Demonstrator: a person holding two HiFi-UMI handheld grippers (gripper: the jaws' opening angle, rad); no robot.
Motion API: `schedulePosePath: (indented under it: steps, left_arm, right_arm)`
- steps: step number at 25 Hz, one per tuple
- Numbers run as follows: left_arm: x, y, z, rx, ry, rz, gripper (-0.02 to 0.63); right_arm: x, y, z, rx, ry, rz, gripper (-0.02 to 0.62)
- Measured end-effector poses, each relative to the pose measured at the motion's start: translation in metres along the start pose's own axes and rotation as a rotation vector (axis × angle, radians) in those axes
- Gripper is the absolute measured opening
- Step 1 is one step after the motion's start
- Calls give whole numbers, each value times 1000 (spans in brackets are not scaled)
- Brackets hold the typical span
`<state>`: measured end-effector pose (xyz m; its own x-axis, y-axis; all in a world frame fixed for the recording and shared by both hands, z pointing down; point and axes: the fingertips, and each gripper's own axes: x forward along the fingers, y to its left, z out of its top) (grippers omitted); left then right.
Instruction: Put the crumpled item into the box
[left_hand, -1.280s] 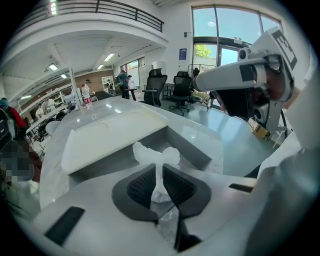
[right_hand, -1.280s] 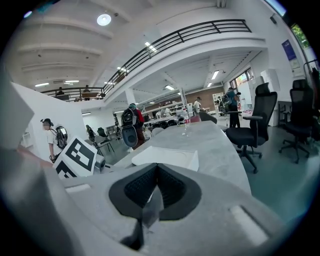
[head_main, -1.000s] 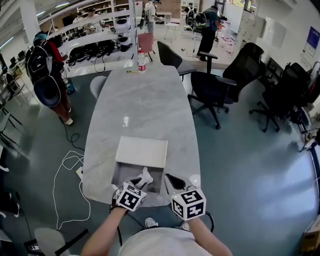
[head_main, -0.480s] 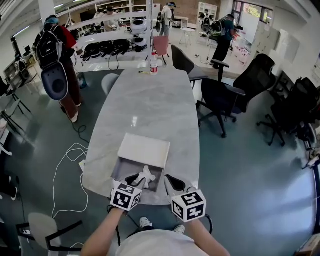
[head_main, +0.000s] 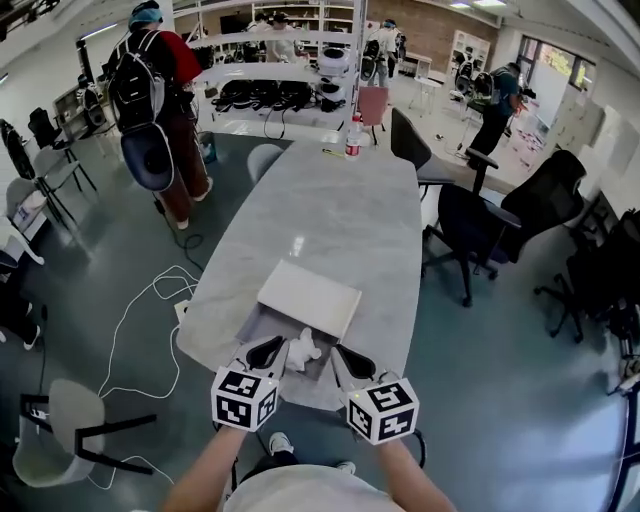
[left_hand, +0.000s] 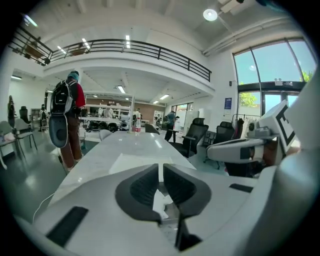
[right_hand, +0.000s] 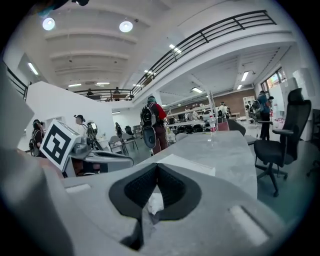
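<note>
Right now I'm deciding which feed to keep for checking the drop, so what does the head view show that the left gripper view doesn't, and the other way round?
Only the head view: from above, the crumpled item lying inside the open box, between the left gripper and right gripper, plus a white cable on the floor. Only the left gripper view: its jaws a narrow slit apart with nothing between the tips, and the balcony railing overhead. Both: the marble table, the box's white lid, the crumpled item, the person with a backpack.
</note>
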<state>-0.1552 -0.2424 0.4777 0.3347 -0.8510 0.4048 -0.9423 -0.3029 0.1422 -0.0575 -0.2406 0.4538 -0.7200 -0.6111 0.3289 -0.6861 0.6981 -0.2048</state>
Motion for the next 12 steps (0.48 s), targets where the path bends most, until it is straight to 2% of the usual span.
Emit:
schedulePosePath:
  steps: [7, 12]
  left_arm:
    - [-27, 4, 8, -49, -75, 119, 25]
    - [-41, 2, 5, -79, -102, 160, 23]
  right_arm:
    - [-2, 15, 6, -49, -4, 98, 5]
    - [-7, 25, 5, -79, -10, 140, 5]
